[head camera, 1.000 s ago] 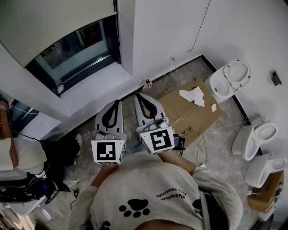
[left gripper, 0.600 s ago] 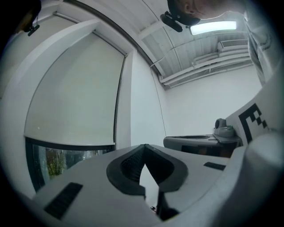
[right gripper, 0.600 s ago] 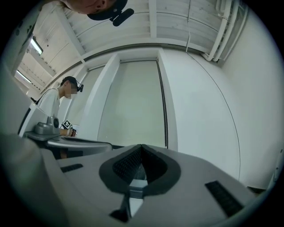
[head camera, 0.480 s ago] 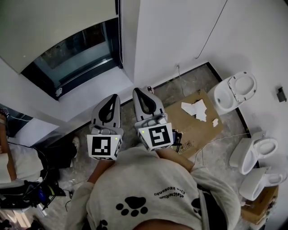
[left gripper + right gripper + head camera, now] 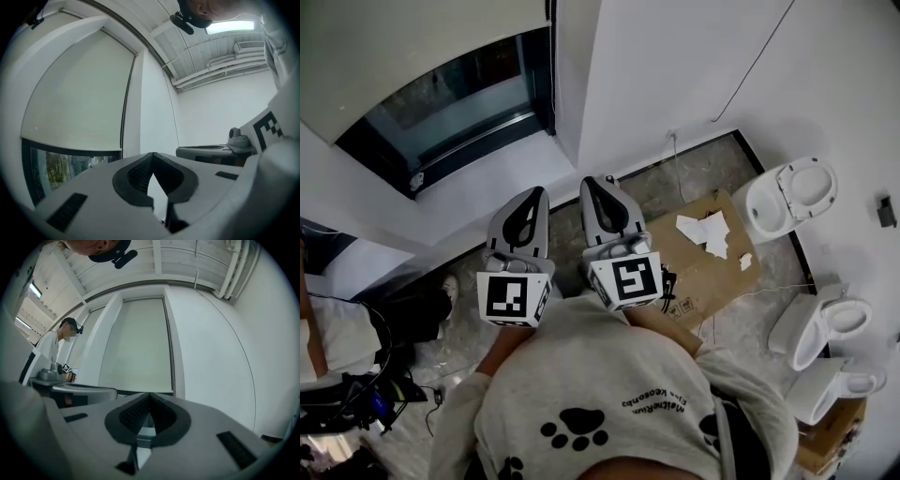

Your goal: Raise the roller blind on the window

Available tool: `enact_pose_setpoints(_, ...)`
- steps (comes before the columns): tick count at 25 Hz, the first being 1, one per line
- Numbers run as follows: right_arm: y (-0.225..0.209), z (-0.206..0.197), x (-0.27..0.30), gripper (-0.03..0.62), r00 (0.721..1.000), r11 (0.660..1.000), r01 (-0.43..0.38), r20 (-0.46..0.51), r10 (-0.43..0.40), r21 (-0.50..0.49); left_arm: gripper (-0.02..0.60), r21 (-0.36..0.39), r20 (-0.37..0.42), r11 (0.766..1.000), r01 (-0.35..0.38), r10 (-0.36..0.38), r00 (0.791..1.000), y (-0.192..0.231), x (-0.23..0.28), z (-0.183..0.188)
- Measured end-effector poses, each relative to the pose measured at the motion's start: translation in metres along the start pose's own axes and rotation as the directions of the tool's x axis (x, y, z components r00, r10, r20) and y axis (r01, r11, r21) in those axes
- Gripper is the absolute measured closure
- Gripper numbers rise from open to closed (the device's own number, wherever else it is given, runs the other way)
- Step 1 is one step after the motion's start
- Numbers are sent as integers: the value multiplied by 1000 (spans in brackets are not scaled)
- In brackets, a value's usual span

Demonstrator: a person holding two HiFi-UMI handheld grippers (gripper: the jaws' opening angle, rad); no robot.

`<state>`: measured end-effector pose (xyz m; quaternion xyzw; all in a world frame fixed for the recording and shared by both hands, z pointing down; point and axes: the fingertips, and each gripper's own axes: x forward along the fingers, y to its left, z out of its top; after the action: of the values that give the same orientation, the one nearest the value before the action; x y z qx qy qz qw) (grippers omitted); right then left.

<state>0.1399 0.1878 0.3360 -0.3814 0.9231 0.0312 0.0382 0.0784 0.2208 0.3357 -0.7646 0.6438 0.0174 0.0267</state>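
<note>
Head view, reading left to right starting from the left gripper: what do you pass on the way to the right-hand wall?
left gripper → right gripper → cardboard sheet → torn white paper lying on it → open toilet by the wall. The two lower toilets overlap it sideways, so they are left out.

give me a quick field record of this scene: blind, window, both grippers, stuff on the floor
roller blind: mostly down, bottom edge above a strip of bare glass
window: only the lower strip uncovered
left gripper: shut, empty, apart from the blind
right gripper: shut, empty, beside the left one
floor: flattened cardboard; toilet bowls along the right wall
</note>
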Motion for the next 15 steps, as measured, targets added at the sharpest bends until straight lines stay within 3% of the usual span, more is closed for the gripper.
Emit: enact_pose_setpoints(15, -35, -12, 52, 585, 998, 998, 55, -16, -55, -10, 572, 3, -7, 998, 63, -63, 998, 30, 65, -12)
